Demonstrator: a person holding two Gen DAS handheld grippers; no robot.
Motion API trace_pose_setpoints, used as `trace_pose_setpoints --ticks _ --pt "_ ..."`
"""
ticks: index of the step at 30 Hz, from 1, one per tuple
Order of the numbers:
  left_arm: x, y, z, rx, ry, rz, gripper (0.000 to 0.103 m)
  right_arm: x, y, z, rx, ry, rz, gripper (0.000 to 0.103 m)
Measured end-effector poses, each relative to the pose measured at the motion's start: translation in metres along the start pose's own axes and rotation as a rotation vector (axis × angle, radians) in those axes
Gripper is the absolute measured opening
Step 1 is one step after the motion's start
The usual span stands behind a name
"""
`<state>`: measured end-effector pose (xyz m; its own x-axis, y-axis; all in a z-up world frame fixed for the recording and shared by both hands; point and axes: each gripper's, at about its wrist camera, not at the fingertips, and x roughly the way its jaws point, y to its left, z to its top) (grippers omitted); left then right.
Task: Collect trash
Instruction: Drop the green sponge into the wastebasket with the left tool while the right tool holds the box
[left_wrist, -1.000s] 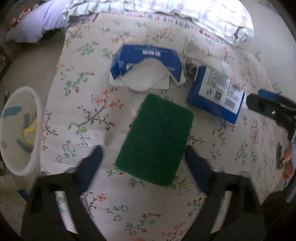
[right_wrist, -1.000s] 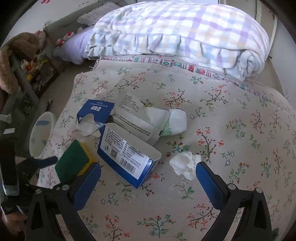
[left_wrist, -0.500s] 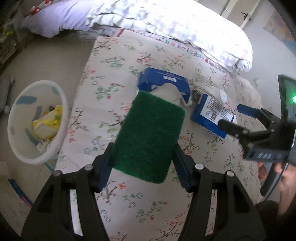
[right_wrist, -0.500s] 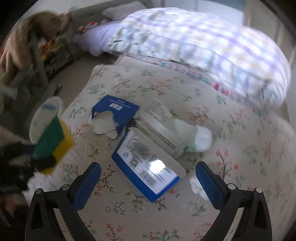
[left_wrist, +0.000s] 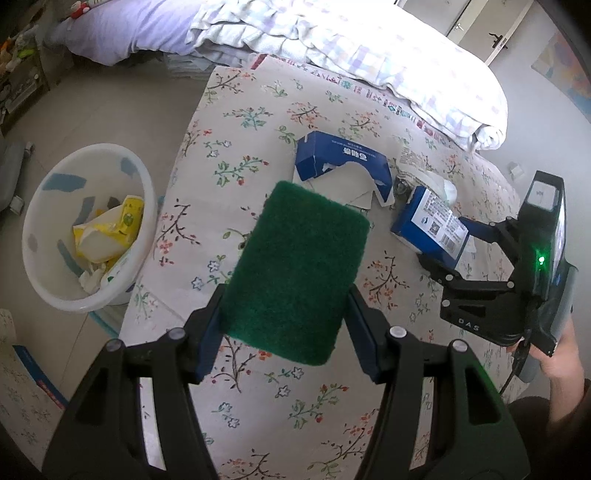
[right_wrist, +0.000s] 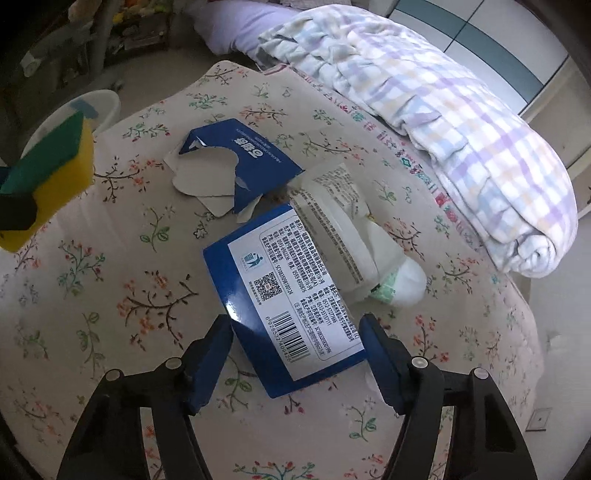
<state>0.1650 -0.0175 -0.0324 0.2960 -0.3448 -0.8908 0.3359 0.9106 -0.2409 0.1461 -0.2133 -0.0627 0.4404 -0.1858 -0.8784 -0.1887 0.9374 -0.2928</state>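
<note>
Lifted off the floral bedspread (left_wrist: 258, 122), sponge (left_wrist: 295, 273); right claw (right_wrist: 295, 354) closing around box (right_wrist: 291, 306).

We see the left gripper (left_wrist: 284, 321) & right gripper (right_wrist: 295, 354) – black frames w/ blue pads, silver screws; right unit has green LED, black cable.

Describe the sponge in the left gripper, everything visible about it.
The sponge is rectangular, a coarse dark green scouring layer over a thicker yellow foam body. It is lifted clear of the floral cover, tilted, green face toward the left wrist camera. The left gripper is shut on its near end, blue pads pressing its two long sides.
</note>
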Motion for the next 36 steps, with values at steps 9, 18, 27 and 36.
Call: trace_pose_setpoints --ticks 9,18,27,36 --pt "-0.013 0.009 -0.001 -0.023 -0.029 -0.012 0.062 -0.031 -0.008 0.001 0.177 -0.012 0.158 0.071" --pt "-0.035 0.032 0.001 -0.095 -0.091 -0.025 0.062 -0.053 0.004 -0.004 0.321 0.006 0.336 0.071" --pt "-0.056 0.077 0.006 -0.205 -0.177 0.03 0.063 -0.066 0.016 0.006 0.424 -0.043 0.426 0.071" --pt "-0.055 0.127 0.015 -0.287 -0.225 0.122 0.063 -0.068 0.025 0.028 0.467 -0.105 0.448 0.071"
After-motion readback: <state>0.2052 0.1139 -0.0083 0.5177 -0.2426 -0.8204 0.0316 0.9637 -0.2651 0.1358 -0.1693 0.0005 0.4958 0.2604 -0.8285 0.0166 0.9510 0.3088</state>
